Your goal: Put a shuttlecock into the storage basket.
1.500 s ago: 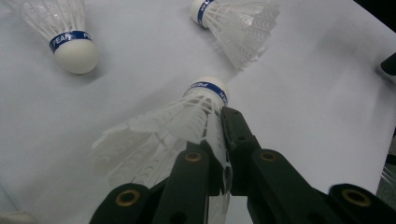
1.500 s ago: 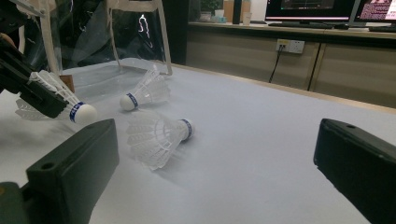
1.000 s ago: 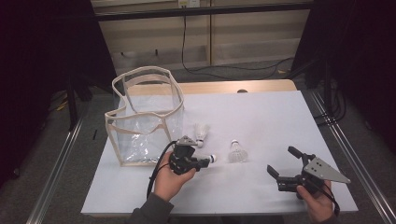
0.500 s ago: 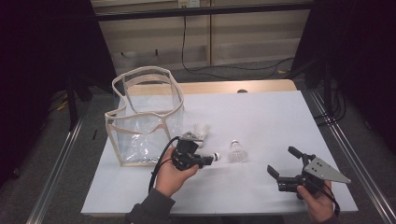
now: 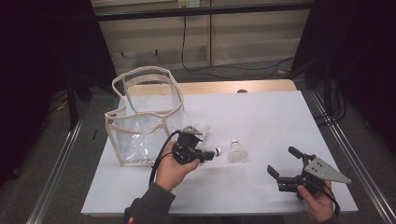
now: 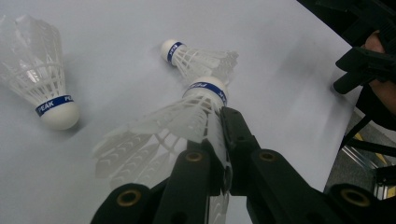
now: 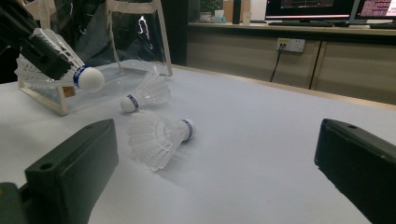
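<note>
Btwn left gripper [image 6: 219, 140] jaws: shuttlecock [image 6: 187, 116]

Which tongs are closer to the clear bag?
Left. The left tongs, holding a shuttlecock, sit just right of the clear bag; the right tongs are open near the table's far right front corner.

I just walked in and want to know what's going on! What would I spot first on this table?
Probably the white shuttlecock pinched by its feathers in the left gripper, held above the white table. Two more shuttlecocks lie on the table, one in the middle and one nearer the big clear bag standing open at the left. The right gripper waits open at the near right.
</note>
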### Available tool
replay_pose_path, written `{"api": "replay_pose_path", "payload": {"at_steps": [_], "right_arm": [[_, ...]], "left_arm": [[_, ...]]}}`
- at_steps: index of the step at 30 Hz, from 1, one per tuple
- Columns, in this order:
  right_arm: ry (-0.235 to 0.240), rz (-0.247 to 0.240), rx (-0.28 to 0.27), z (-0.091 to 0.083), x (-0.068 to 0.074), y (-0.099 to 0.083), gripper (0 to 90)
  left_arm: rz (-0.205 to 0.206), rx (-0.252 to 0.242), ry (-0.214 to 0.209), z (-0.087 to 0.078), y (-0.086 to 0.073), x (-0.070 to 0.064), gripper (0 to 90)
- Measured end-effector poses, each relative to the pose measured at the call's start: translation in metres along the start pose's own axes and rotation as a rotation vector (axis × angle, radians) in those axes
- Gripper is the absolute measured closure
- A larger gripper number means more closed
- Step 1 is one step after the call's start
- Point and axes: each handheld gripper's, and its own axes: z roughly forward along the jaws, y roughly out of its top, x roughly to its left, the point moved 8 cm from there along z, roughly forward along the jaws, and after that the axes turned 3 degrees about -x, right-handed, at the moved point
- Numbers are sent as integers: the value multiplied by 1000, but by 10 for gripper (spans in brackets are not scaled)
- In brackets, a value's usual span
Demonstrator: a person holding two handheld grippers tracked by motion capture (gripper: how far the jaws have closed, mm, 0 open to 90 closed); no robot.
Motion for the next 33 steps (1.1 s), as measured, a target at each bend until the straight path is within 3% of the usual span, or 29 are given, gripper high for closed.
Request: {"api": "replay_pose_path", "payload": {"at_steps": [15, 33], "right_arm": [[-2, 1, 1, 0, -1, 0, 0], [4, 3, -1, 0, -1, 0, 0]], "left_arm": [[6, 3, 0, -7, 22, -8, 887], [4, 7, 2, -12, 40, -8, 887]]}}
